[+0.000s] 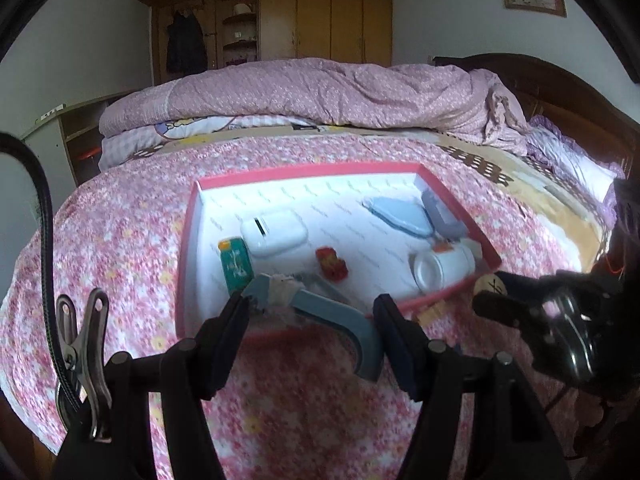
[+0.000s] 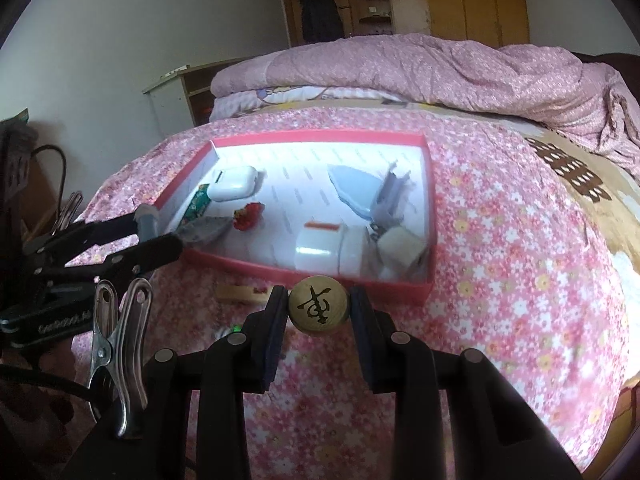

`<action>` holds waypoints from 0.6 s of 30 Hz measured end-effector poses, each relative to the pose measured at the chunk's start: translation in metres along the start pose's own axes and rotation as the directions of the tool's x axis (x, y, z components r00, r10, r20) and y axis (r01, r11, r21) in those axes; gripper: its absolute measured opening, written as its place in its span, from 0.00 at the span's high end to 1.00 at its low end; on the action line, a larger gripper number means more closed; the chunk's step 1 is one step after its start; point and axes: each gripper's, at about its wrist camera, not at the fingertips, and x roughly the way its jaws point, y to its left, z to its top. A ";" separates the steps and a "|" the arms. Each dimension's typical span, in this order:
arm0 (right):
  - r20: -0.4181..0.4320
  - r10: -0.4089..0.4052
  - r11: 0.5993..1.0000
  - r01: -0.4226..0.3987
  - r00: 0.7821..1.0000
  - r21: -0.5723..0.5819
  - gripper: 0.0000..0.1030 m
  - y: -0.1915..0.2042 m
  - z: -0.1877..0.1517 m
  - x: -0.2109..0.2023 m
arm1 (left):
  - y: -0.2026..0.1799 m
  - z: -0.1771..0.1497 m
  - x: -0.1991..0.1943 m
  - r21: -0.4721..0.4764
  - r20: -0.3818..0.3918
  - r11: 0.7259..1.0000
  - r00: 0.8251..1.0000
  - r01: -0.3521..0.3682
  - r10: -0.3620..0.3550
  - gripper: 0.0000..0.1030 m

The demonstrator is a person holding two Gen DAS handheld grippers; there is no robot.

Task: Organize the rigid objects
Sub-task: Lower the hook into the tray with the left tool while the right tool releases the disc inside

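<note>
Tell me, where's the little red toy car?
The little red toy car sits inside the pink-rimmed white box, between the white rounded case and the white jar.

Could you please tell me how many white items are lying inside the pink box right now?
2: a white case near the box's far left corner, a white jar against its near wall. Others may be hidden.

Surface: I see a bed (image 2: pixel 500 240) under a pink floral sheet.
Ahead of both grippers: red-walled box (image 2: pixel 428 184) resting on it.
Just before my right fingers: wooden strip (image 2: pixel 236 294).
Far end: folded quilt (image 1: pixel 320 92).
</note>
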 end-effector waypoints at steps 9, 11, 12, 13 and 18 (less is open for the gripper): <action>0.008 0.013 1.000 -0.014 1.000 0.006 0.68 -0.003 0.026 0.007 | 0.008 0.035 0.018 0.011 0.025 1.000 0.999 -0.028 0.028 0.34; 0.015 0.017 1.000 -0.017 1.000 0.003 0.68 -0.003 0.033 0.010 | 0.012 0.043 0.026 0.012 0.027 0.999 0.999 -0.032 0.032 0.34; 0.017 0.018 1.000 -0.018 1.000 0.000 0.68 -0.003 0.036 0.011 | 0.013 0.046 0.029 0.011 0.025 0.999 0.999 -0.036 0.035 0.34; 0.019 0.019 1.000 -0.019 1.000 -0.003 0.68 -0.002 0.040 0.013 | 0.015 0.049 0.035 0.008 0.021 0.999 0.999 -0.037 0.037 0.34; 0.027 0.033 0.999 -0.032 0.999 -0.011 0.68 -0.002 0.054 0.024 | 0.023 0.061 0.060 -0.009 -0.007 0.999 0.999 -0.037 0.037 0.34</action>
